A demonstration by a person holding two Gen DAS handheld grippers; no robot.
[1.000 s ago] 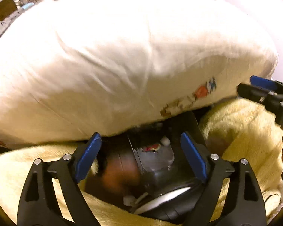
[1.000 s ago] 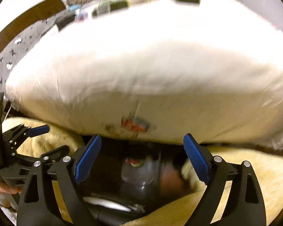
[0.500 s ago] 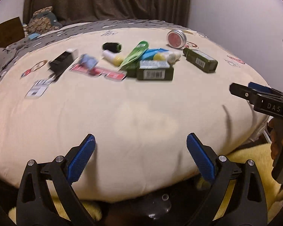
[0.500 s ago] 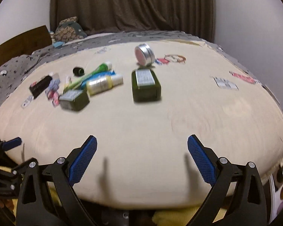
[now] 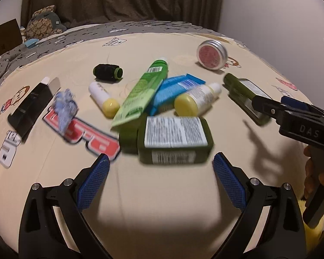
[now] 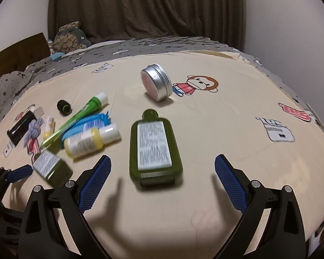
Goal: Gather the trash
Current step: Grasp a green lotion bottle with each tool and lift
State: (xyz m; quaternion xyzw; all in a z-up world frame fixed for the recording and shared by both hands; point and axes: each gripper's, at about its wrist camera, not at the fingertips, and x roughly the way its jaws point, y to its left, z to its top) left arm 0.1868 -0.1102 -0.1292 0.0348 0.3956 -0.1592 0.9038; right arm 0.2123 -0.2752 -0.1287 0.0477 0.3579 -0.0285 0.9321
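Trash lies scattered on a cream bed sheet [image 5: 162, 194]. A dark green flat bottle [image 5: 175, 142] lies just ahead of my open, empty left gripper [image 5: 161, 172]. Behind it lie a green tube [image 5: 143, 88], a blue packet [image 5: 175, 88], a yellow bottle [image 5: 196, 101], a small yellow-capped tube [image 5: 102, 98], a black spool [image 5: 107, 71], a black box [image 5: 30, 108], a blue crumpled scrap [image 5: 64, 105] and a round tin [image 5: 212, 54]. A second dark green bottle [image 6: 154, 149] lies just ahead of my open, empty right gripper [image 6: 162, 172], which shows at the right in the left wrist view [image 5: 291, 110].
A grey patterned blanket [image 6: 97, 49] and a plush toy [image 6: 70, 37] lie at the far side of the bed, with a dark curtain [image 6: 144, 8] behind. A wooden headboard [image 6: 17, 51] is at far left. A white wall [image 6: 291, 32] stands on the right.
Both grippers rose from below the mattress edge to above the bed, then moved forward toward the scattered items. Both stay open.
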